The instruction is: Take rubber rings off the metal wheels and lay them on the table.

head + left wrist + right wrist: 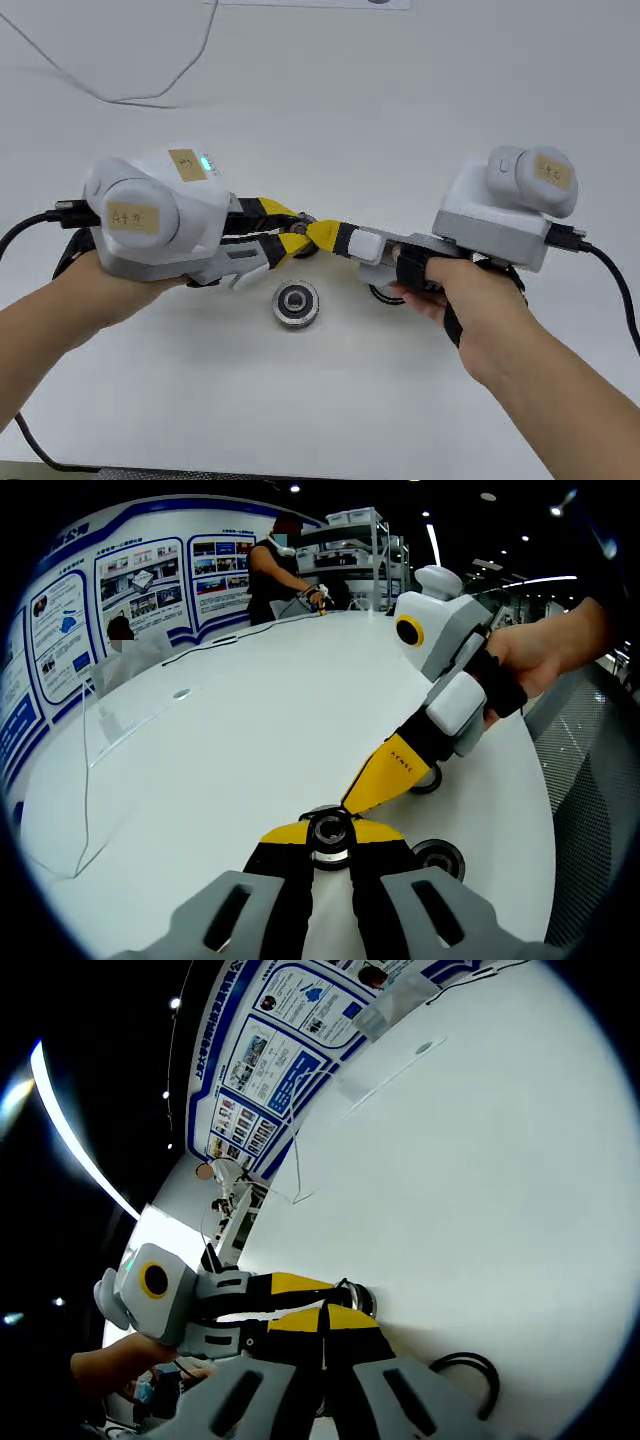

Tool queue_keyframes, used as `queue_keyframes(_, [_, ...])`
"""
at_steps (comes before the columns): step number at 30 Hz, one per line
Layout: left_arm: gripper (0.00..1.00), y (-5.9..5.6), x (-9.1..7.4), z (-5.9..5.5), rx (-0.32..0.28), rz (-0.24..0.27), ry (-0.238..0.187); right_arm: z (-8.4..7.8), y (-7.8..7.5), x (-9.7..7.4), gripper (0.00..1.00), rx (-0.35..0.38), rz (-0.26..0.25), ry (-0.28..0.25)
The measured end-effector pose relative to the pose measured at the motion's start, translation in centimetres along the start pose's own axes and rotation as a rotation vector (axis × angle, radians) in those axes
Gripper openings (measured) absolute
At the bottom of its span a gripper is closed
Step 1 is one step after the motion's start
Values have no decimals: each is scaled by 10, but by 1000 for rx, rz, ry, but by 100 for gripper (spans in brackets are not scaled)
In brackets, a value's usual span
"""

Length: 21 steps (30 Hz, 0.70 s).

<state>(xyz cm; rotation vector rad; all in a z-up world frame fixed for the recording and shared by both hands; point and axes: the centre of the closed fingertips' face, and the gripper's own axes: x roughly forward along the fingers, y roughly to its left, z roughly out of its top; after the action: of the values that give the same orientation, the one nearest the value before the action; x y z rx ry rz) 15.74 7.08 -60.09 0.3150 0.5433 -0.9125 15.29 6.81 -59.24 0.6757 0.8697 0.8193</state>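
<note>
Left gripper (288, 229): jaws clamped on a metal wheel (330, 833), held just above the table (400, 100), centre frame in the head view. Right gripper (323, 1322): jaws pressed together, yellow tips touching that wheel's rim; can't tell if they pinch any rubber. Left hand (95, 290) comes in from the left and right hand (470, 290) from the right, so the grippers point at each other. Second wheel (297, 303) flat on the table, just below the tips. Loose rubber ring (468, 1372) on the table under the right gripper.
</note>
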Motion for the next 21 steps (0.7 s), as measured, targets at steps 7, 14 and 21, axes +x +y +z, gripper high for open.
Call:
queue_keyframes(7, [13, -1, 0, 0, 3, 0, -1, -2, 4, -2, 0, -16, 33, 13])
queue_keyframes(14, [13, -1, 0, 0, 9, -2, -2, 1, 3, -5, 0, -22, 50, 8])
queue_keyframes(21, [13, -1, 0, 1, 27, -5, 3, 1, 1, -3, 0, 10, 39, -9])
